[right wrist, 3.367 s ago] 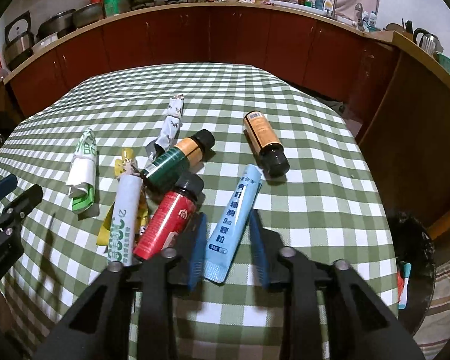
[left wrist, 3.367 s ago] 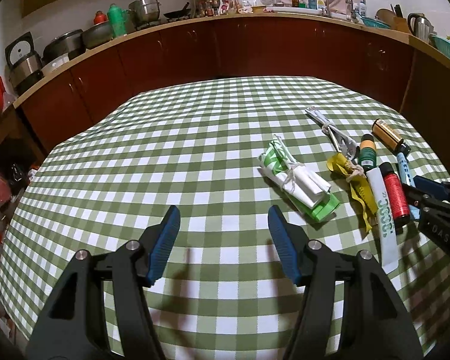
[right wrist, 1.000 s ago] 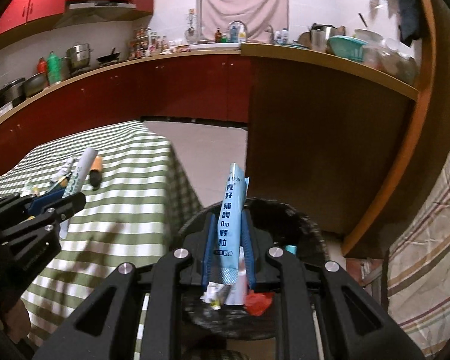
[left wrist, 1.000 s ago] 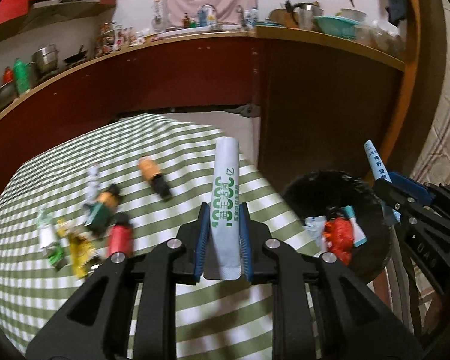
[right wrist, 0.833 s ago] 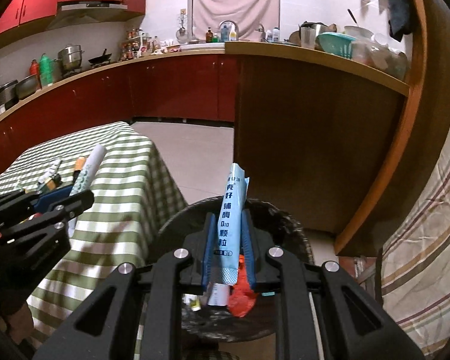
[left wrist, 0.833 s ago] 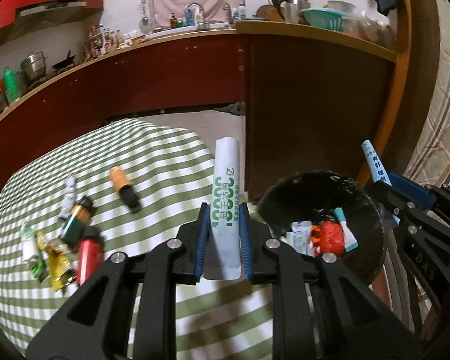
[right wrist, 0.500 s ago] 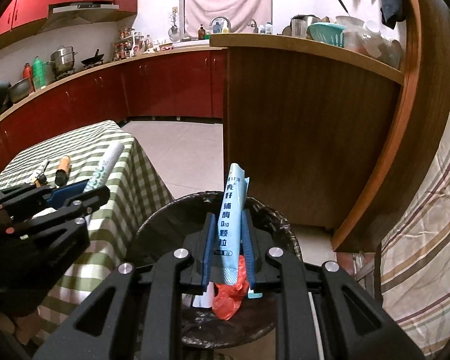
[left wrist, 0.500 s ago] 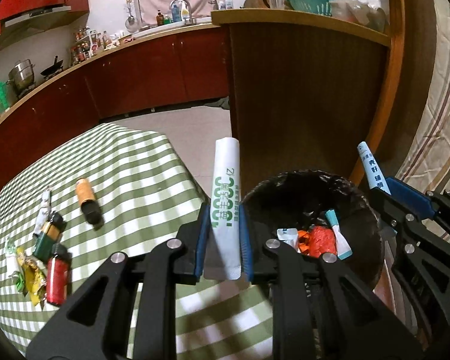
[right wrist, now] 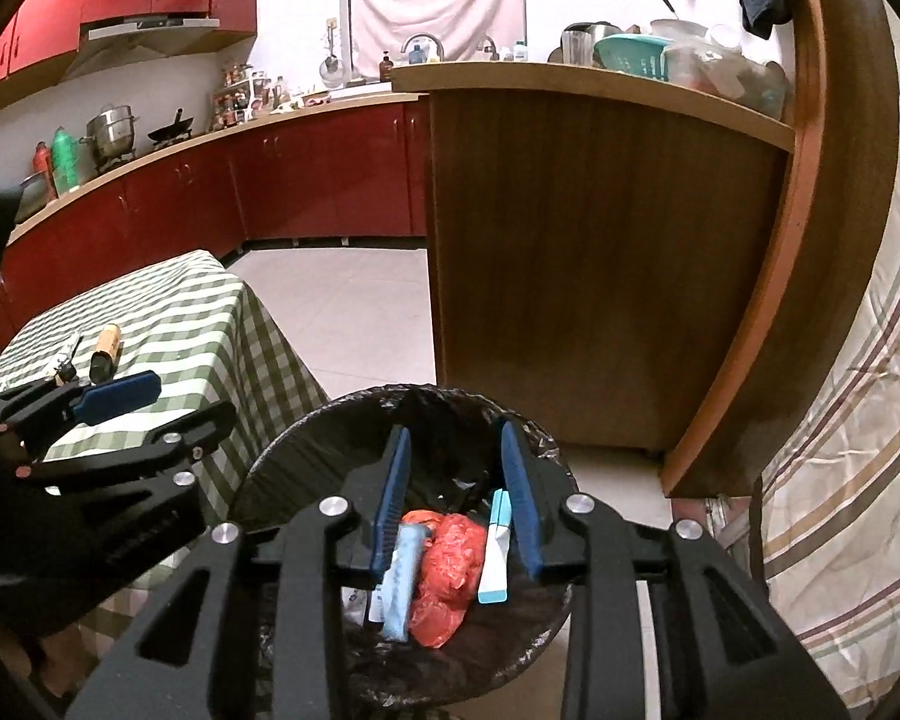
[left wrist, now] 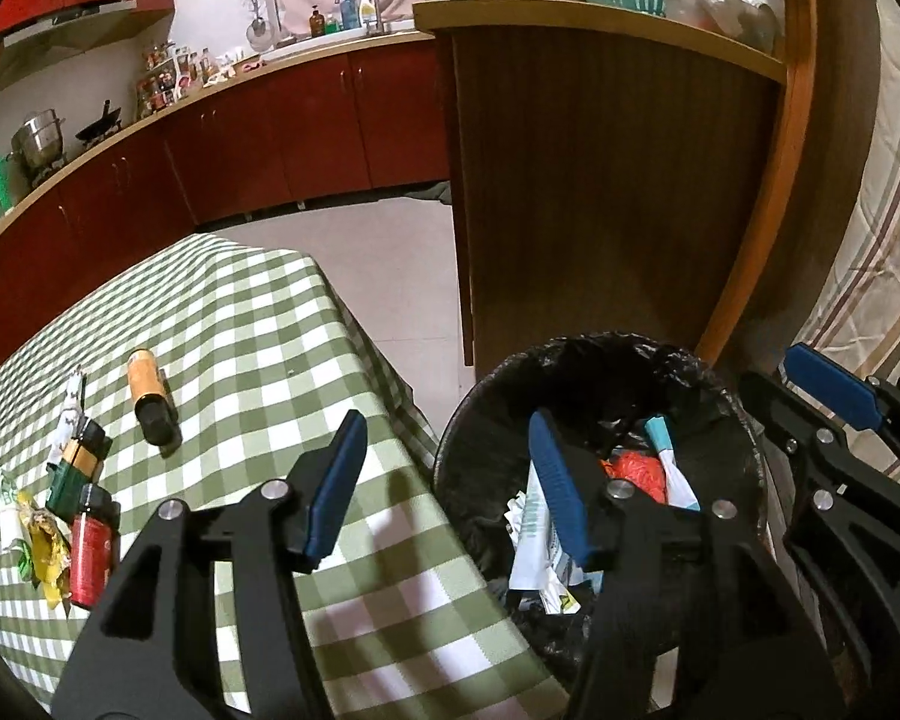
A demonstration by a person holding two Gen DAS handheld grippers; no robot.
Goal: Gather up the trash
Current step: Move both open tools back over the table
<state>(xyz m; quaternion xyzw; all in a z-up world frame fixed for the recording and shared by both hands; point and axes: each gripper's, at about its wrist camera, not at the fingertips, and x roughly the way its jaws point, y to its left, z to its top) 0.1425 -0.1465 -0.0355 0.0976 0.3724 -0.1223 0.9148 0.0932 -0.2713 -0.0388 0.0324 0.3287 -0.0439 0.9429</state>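
My left gripper (left wrist: 444, 462) hangs over the table edge and the black-lined trash bin (left wrist: 606, 354); its jaws are opening and nothing is between them. The white tube with green print (left wrist: 528, 546) lies in the bin behind the right finger. Above the bin (right wrist: 306, 450), my right gripper (right wrist: 455, 450) is also opening, with no thing pressed by its pads. The light blue tube (right wrist: 399, 576) lies loose below its left finger, beside a red bag (right wrist: 450, 558). An orange bottle (left wrist: 147, 390), a green bottle (left wrist: 75, 468) and a red bottle (left wrist: 90, 546) lie on the checked table (left wrist: 258, 324).
A yellow wrapper (left wrist: 45, 552) and a white wrapper (left wrist: 72, 414) lie by the bottles. A wooden counter end (right wrist: 600, 252) stands just behind the bin, and a striped curtain (right wrist: 858, 420) hangs at the right. Tiled floor (right wrist: 354, 300) separates the table from red cabinets.
Both grippers moved over the bin and opened. The white tube left my left gripper and the light blue tube left my right gripper; both now lie in the bin.
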